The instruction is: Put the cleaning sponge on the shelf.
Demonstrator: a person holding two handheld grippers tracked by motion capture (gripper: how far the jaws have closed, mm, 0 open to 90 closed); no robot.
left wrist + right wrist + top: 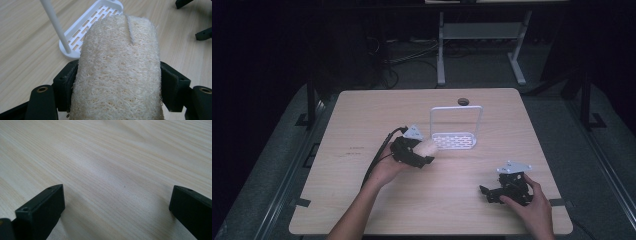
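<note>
We hold the cream, oblong, fibrous loofah sponge (117, 72) across its middle between the left gripper's (419, 152) closed jaws, judging it light, springy, compressible; the right gripper's (492, 192) jaws gape empty.

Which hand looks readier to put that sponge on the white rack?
Left, probably. Its tongs already grip the sponge right beside the rack. The right tongs sit open and empty, farther off.
</note>
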